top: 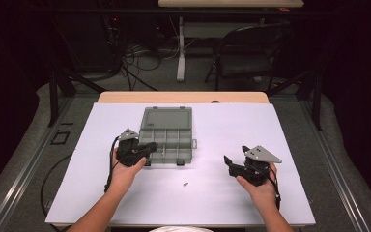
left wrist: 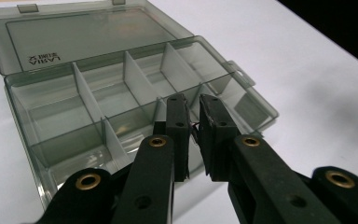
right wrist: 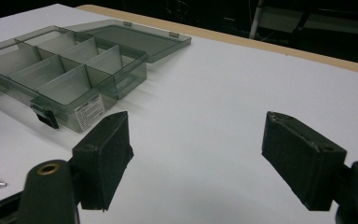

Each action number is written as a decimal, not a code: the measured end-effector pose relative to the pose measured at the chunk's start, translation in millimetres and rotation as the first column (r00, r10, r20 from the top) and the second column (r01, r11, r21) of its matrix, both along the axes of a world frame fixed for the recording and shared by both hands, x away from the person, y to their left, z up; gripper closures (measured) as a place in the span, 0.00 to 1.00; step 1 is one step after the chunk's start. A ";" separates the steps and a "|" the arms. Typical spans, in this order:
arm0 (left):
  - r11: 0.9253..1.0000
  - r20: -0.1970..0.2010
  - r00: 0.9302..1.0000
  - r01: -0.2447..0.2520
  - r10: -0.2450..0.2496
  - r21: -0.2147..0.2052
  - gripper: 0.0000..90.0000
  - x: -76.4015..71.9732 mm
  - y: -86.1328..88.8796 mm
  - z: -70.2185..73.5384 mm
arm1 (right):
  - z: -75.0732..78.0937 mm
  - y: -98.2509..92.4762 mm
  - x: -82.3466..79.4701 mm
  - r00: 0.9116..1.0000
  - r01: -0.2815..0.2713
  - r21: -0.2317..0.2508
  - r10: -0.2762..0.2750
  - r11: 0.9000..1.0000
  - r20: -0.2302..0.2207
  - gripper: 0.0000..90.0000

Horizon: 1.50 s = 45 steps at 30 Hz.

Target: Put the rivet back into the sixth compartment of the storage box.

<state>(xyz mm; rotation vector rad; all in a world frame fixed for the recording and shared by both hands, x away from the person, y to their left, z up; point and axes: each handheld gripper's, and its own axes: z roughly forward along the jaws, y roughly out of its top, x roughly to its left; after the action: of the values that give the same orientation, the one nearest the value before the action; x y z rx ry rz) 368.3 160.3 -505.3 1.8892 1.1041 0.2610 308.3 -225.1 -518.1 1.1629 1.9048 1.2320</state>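
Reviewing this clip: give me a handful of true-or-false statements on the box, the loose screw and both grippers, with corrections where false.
1. The compartment box has its lid open. True.
2. The right gripper has its jaws shut. False: they stand wide apart.
3. The left gripper pinches something small over the box. True, though it is too small to identify.
4. A screw lies inside a compartment. False: it lies on the white table, nearer the person than the box.

Bright white table [top: 232,145], dark surroundings — soft shadows
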 end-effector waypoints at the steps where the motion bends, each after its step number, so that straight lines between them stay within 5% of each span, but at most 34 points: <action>1: 1.000 -0.003 1.000 -0.002 0.002 0.007 0.92 2.8 -0.8 -2.8 | -0.2 -0.1 0.2 1.000 0.000 0.000 0.000 1.000 -0.003 0.25; 12: 1.000 -0.044 0.999 -0.019 0.020 0.023 0.92 18.8 -1.0 -18.4 | -1.4 0.7 0.8 1.000 -0.001 -0.002 0.001 1.000 -0.006 0.25; 29: 0.997 -0.050 0.999 -0.001 0.005 0.078 0.91 22.8 -6.7 -27.4 | -2.1 1.4 1.5 1.000 -0.007 -0.008 0.007 1.000 -0.012 0.25; 40: 1.000 0.003 1.000 0.019 -0.019 0.010 0.62 12.6 -3.3 -16.0 | -2.6 1.5 2.0 1.000 -0.006 -0.004 0.006 1.000 -0.009 0.25; 45: 0.998 0.067 0.997 0.034 -0.037 0.050 0.52 4.2 -4.1 -12.7 | -2.9 2.0 2.2 1.000 -0.009 -0.008 0.009 1.000 -0.014 0.25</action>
<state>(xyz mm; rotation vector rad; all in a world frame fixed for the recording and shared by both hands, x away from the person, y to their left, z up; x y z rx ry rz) 372.4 156.2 -518.0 1.9266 1.0258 0.3323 310.5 -223.1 -521.1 1.1633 1.9256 1.2230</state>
